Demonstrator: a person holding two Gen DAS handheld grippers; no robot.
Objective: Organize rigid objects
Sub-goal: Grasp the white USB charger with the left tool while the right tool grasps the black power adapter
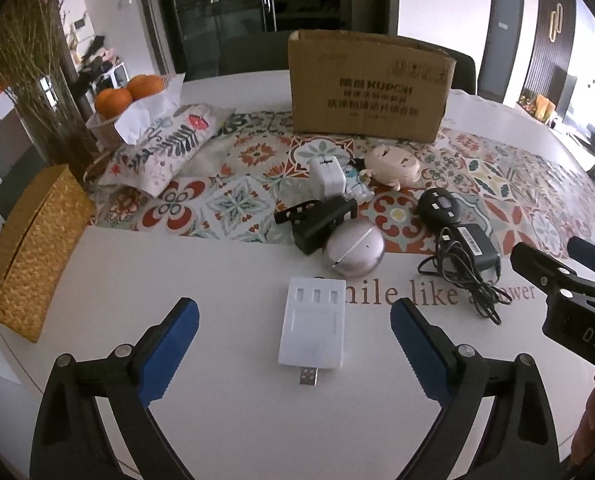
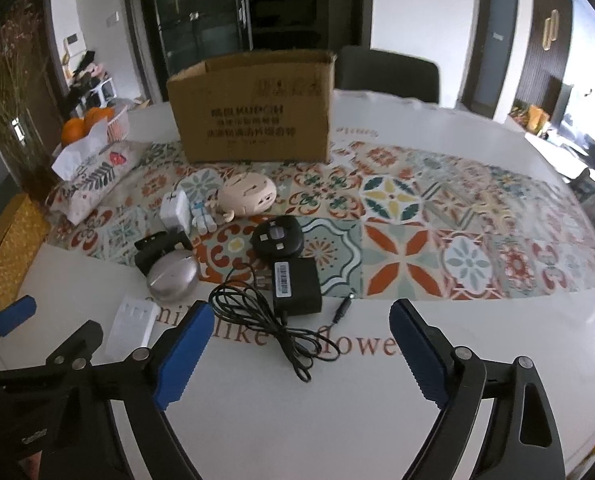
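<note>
Your left gripper point(image 1: 293, 340) hangs with its fingers wide and empty, framing the white USB device point(image 1: 313, 332) at lower centre of its view, which suggests that is your first pick. Your right gripper point(image 2: 301, 344) is likewise spread wide and holds nothing; the black power adapter point(image 2: 297, 288) and its tangled cord point(image 2: 273, 328) lie just beyond its tips, centre frame. The other loose items, among them a silver round case point(image 1: 354, 251) and a beige figure head point(image 1: 393, 165), cluster mid-frame on the table point(image 1: 225, 400). The cardboard box point(image 2: 253, 112), upper centre, stands open-topped, probably the destination; you cannot see its inside from here.
</note>
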